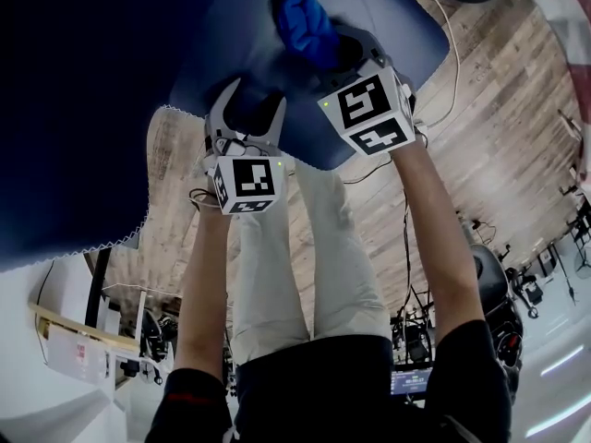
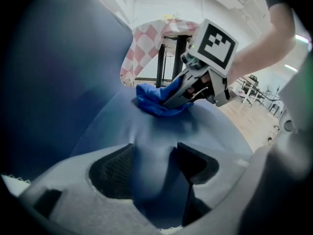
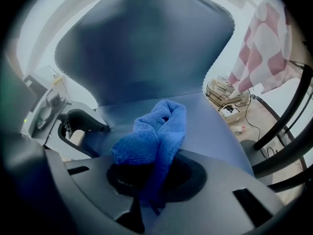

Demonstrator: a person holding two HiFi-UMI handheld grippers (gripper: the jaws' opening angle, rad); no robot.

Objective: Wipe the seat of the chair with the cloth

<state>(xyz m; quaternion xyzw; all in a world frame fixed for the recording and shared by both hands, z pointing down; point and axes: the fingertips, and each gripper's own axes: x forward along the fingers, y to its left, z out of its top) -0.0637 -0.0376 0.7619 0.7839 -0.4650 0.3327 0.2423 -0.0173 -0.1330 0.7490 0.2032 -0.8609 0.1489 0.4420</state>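
My right gripper (image 3: 152,179) is clamped shut on the cloth (image 3: 149,136), which is bunched into a thick roll and sticks out past the jaws. It sits on the seat (image 1: 397,17) of the chair, toward the rear, near the foot of the backrest (image 3: 146,43). My left gripper (image 1: 259,100) rests at the front edge of the seat with its jaws wide apart. It grips nothing, and only the seat fabric shows between them.

My main worry is the wad. Rolled up like this, I judge that only a small patch of it meets the fabric, so a stroke may leave strips unwiped. If I press harder, the hard jaw tips could drag on the upholstery instead of the cloth. The hold looks firm, but a sideways pull might tease the loose folds out.

The left gripper lies in the path of a stroke toward the front. It is also not holding the chair, so a firm push could shift the seat under me.
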